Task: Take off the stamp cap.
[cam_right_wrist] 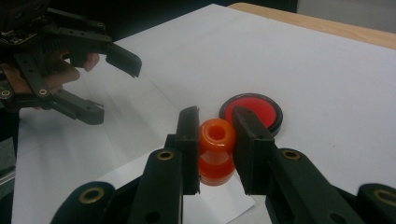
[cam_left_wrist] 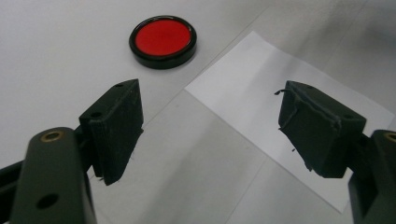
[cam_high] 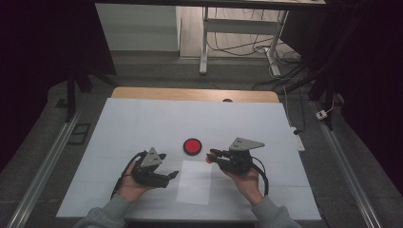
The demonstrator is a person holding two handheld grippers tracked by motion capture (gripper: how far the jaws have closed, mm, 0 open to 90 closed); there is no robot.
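A round red disc with a black rim [cam_high: 192, 146] [cam_left_wrist: 162, 40] [cam_right_wrist: 252, 112] lies on the white table cover, just beyond a white sheet of paper [cam_high: 195, 182] [cam_left_wrist: 280, 112]. My right gripper [cam_high: 210, 155] [cam_right_wrist: 216, 144] is shut on an orange spool-shaped piece [cam_right_wrist: 216, 150] [cam_high: 209, 157], held above the paper's upper right corner, close to the disc. My left gripper [cam_high: 170, 176] [cam_left_wrist: 210, 130] [cam_right_wrist: 109, 88] stands open with nothing between its jaws, at the paper's left edge.
The white cover [cam_high: 142, 128] spreads over a wooden table whose far edge [cam_high: 190, 93] shows at the back. Metal rails [cam_high: 43, 171] run along both sides. A desk frame and cables [cam_high: 237, 47] stand on the floor beyond.
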